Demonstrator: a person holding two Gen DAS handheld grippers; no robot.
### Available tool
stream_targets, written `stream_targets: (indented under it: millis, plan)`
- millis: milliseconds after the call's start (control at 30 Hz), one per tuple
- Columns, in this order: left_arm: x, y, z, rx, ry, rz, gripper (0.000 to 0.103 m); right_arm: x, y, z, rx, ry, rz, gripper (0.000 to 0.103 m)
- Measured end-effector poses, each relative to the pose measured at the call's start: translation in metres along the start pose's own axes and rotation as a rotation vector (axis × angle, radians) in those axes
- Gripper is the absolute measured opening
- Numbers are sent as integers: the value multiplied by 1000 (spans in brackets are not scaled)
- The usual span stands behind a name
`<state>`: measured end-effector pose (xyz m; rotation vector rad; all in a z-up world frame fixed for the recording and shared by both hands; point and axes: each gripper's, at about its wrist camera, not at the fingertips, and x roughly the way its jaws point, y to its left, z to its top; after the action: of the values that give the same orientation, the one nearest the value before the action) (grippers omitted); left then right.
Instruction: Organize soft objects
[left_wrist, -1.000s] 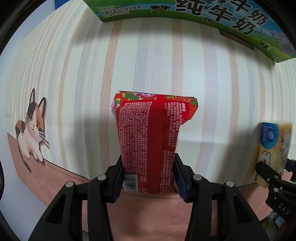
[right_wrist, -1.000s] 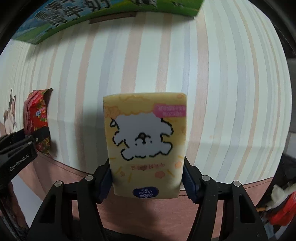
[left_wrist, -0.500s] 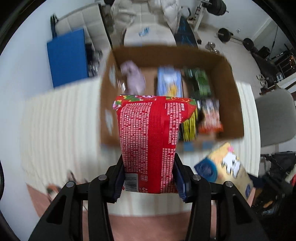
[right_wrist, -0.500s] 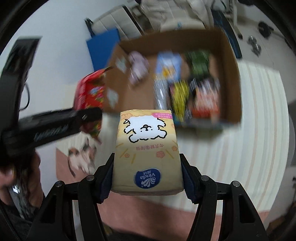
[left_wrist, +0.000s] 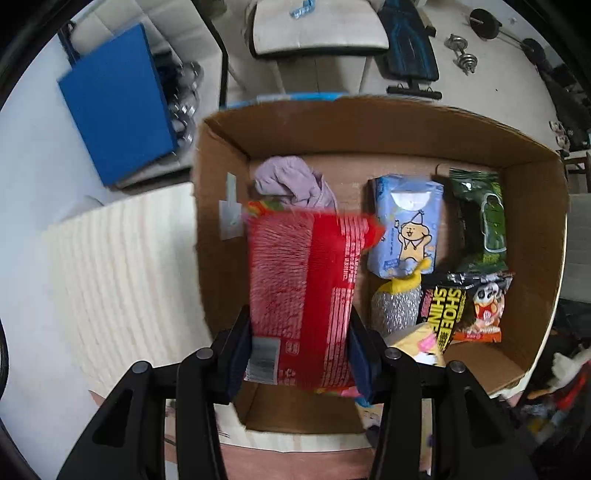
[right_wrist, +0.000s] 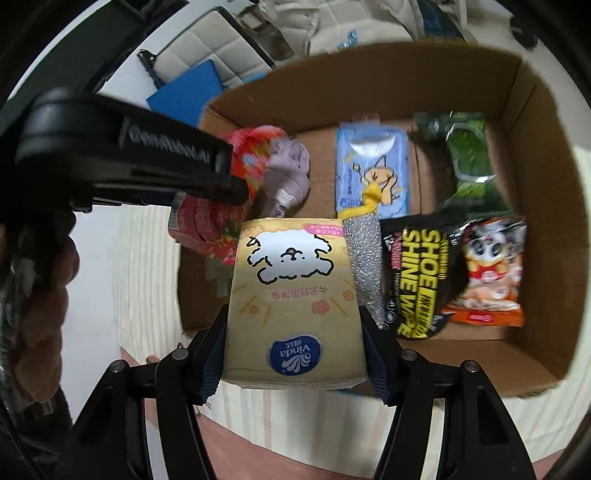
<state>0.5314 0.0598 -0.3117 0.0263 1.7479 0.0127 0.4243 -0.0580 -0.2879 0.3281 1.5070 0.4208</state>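
Note:
My left gripper (left_wrist: 299, 354) is shut on a red printed pack (left_wrist: 303, 288) and holds it above the left part of an open cardboard box (left_wrist: 369, 122). My right gripper (right_wrist: 291, 350) is shut on a yellow Vinda tissue pack (right_wrist: 291, 295) with a white dog drawing, above the box's near edge (right_wrist: 480, 354). The left gripper's body (right_wrist: 122, 155) and the red pack (right_wrist: 207, 221) show at the left of the right wrist view. A corner of the yellow pack (left_wrist: 417, 341) shows in the left wrist view.
In the box lie a lilac cloth (left_wrist: 291, 181), a blue wipes pack (left_wrist: 406, 225), a green pack (left_wrist: 480, 218), a silver scrubber with yellow top (right_wrist: 364, 243), a black shoe-shine wipes pack (right_wrist: 421, 280) and an orange snack bag (right_wrist: 491, 273). A blue board (left_wrist: 118, 114) stands beyond.
Both grippers have tipped down from facing the striped tablecloth to looking into the box, and have moved closer over it. Each pack stays held.

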Motion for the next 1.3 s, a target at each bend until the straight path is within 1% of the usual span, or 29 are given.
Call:
stream_targets:
  millis: [67, 200, 300, 367, 400, 467, 500, 600, 700, 733, 767, 833, 900, 1000, 1033, 1100, 1200, 1300]
  plan:
    - [10, 4, 6, -13, 38, -21, 42, 15, -1, 2, 20, 11, -1, 66]
    - [26, 4, 12, 10, 62, 15, 42, 33, 2, 2, 31, 28, -16, 66]
    - [33, 4, 13, 24, 89, 14, 43, 48, 2, 3, 46, 34, -33, 66]
    - [39, 4, 15, 33, 121, 14, 44, 61, 1, 6, 58, 72, -34, 70]
    - [40, 7, 14, 21, 130, 4, 44, 62, 0, 6, 61, 83, -28, 74]
    - [40, 13, 13, -10, 128, -6, 44, 57, 2, 4, 56, 79, -25, 99]
    - [36, 14, 12, -16, 114, -6, 44, 53, 3, 4, 47, 70, -28, 101]
    - [24, 17, 8, -14, 73, -9, 48, 43, 5, 3, 28, 75, -36, 101]
    - [13, 16, 3, -2, 41, -6, 50, 28, 5, 3, 16, 58, -57, 101]
    - [10, 15, 0, -1, 31, -7, 57, 25, 4, 3, 15, 52, -63, 102]
    - [5, 16, -3, 2, 16, -12, 75, 20, 3, 2, 12, 45, -71, 102]
    - [-5, 18, -8, -1, -22, -17, 93, 9, 0, 1, 5, 28, -103, 103]
    - [-16, 18, -16, -9, -60, -20, 94, -4, -5, -1, -4, 15, -132, 103]
    - [-28, 23, -33, -33, -116, -59, 94, -23, -13, -7, -25, -13, -192, 103]
    - [-31, 20, -34, -38, -131, -65, 94, -30, -15, -9, -29, -25, -216, 103]
    - [-39, 20, -49, -56, -183, -79, 94, -43, -22, -14, -37, -49, -263, 103]
    - [-52, 15, -76, -68, -272, -74, 94, -65, -34, -21, -38, -79, -311, 103]
    - [-60, 3, -101, -54, -339, -54, 94, -90, -46, -31, -34, -110, -331, 103]
